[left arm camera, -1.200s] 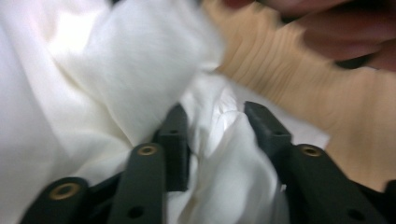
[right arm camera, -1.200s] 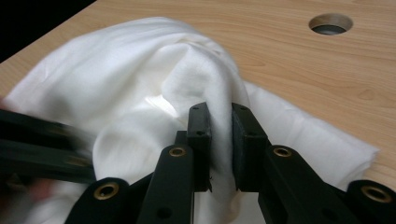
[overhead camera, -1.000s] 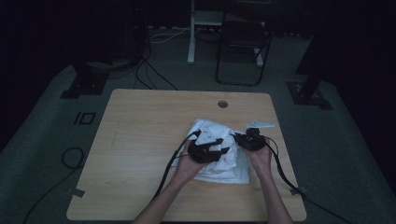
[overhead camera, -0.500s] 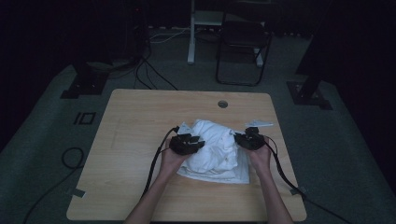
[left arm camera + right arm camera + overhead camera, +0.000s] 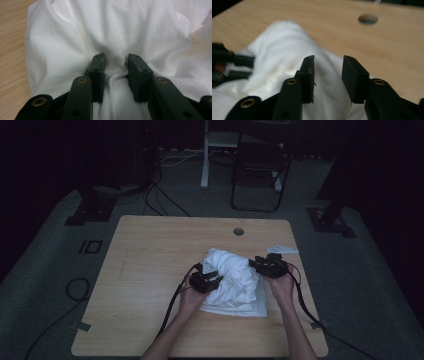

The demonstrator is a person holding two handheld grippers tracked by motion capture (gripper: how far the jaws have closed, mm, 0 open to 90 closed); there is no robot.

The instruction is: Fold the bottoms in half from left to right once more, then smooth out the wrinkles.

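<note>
On the wooden table [image 5: 150,270], a crumpled white cloth [image 5: 235,280], lying right of centre, toward four o'clock from the table's middle and below the round hole [image 5: 238,231] near the far edge.

At the cloth's nine o'clock side, the left gripper [image 5: 212,281], held in the left hand [image 5: 190,295], with a black cable trailing back toward six o'clock. In the left gripper view, jaws partly spread and just now closing, a raised fold of the cloth [image 5: 115,67] gathered between them, fabric bunching against the inner faces; a firm pinch not yet evident, small gaps beside the fold.

At the cloth's two o'clock corner, the right gripper [image 5: 257,264], held in the right hand [image 5: 282,287], cable running off toward five o'clock. In the right gripper view, jaws parted and just now opening, hovering over the cloth's edge [image 5: 287,62], cloth and bare wood visible through the gap, no fabric pressed between the pads. Left gripper [image 5: 227,62] visible at nine o'clock there, blurred.

Beyond the right gripper, toward one o'clock, a small pale scrap [image 5: 282,249] on the table.
</note>
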